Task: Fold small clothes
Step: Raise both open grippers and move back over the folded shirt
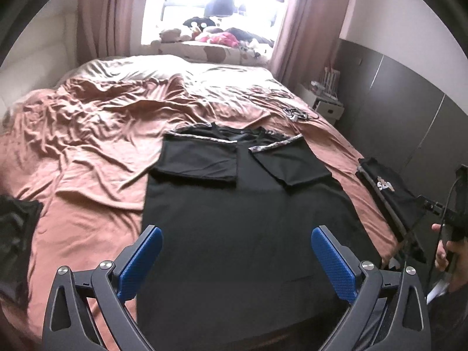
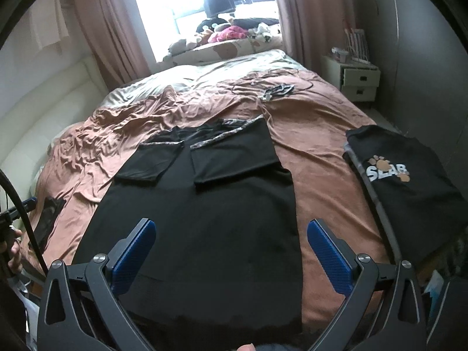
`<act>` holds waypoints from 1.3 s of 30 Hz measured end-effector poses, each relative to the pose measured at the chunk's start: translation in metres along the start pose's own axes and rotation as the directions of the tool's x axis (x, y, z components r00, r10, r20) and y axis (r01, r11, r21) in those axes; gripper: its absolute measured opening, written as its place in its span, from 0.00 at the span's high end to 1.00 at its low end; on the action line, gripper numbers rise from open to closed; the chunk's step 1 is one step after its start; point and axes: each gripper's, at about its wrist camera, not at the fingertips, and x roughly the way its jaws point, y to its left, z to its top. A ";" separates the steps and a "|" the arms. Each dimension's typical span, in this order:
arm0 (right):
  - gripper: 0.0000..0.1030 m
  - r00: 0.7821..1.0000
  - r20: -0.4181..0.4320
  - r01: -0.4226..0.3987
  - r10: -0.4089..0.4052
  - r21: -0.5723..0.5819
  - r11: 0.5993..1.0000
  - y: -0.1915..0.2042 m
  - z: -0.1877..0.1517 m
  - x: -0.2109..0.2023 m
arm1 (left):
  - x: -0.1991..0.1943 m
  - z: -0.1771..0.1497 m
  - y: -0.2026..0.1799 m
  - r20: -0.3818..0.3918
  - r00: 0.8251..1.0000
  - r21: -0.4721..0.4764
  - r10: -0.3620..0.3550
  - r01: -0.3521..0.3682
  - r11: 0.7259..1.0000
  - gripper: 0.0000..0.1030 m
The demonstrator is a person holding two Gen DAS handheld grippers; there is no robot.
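Left wrist view shows the black shirt (image 1: 242, 219) flat on the bed (image 1: 87, 152), sleeves folded in. Left gripper (image 1: 236, 263) and right gripper (image 2: 231, 256) are spread wide, holding nothing. Next, pinch both bottom corners evenly and lift toward the collar.

The shirt (image 1: 242, 219) is black with patterned grey sleeve trim. The bed sheet (image 1: 96, 134) is rust-brown, the curtains (image 2: 108, 29) dusty pink, the pads (image 2: 329, 251) blue.
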 end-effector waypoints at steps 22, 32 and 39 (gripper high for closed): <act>0.00 0.992 0.120 -0.024 0.025 -0.007 1.000 -0.022 -0.091 -0.119 | -0.121 -0.110 0.043 0.119 0.992 -0.020 0.040 -0.038 0.999 0.01; 0.00 0.993 0.114 -0.046 0.042 0.039 0.998 -0.047 -0.131 -0.109 | -0.132 -0.154 0.061 0.112 0.990 -0.042 0.081 -0.077 0.996 0.01; 0.00 0.998 0.052 -0.038 0.035 0.072 0.997 -0.050 -0.142 -0.080 | -0.103 -0.166 0.082 0.084 0.996 -0.093 0.034 -0.026 0.995 0.05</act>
